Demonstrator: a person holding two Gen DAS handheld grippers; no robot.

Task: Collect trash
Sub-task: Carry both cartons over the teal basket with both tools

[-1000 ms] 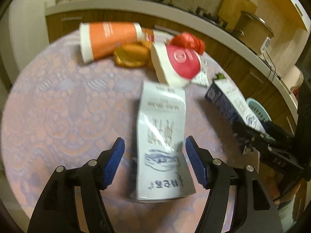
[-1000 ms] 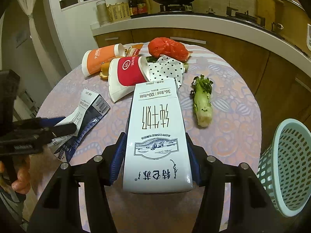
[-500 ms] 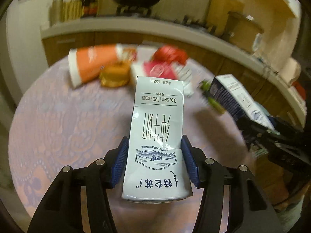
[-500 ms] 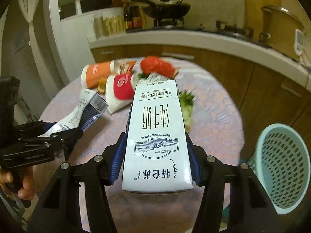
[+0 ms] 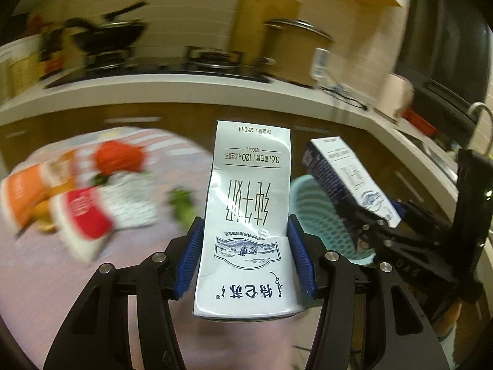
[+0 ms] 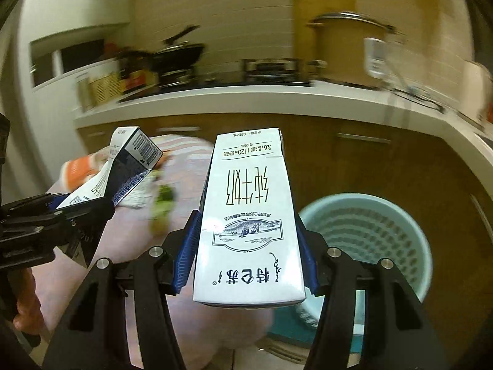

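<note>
My left gripper [image 5: 245, 259] is shut on a white milk carton [image 5: 249, 215], held up off the round table [image 5: 46, 277]. My right gripper [image 6: 246, 252] is shut on a second white milk carton [image 6: 249, 215], also lifted. In the left wrist view the right gripper [image 5: 369, 225] and its carton [image 5: 348, 178] hang at the right, over the light green perforated basket [image 5: 311, 203]. Seen from the right wrist, that basket [image 6: 369, 234] stands on the floor just right of my carton, while the left gripper [image 6: 58, 212] and its carton [image 6: 126, 163] are at the left.
Blurred on the table lie an orange cup [image 5: 27, 191], a red-and-white cup [image 5: 86, 215], a red wrapper [image 5: 118, 157], dotted paper [image 5: 132, 200] and a green vegetable stalk [image 5: 183, 203]. A white-topped kitchen counter [image 5: 185, 89] with wooden cabinets runs behind, bearing a wok and pot.
The left gripper closed on the carton that lay on the table and lifted it. Both grippers with their cartons swung right, away from the table toward the basket.
</note>
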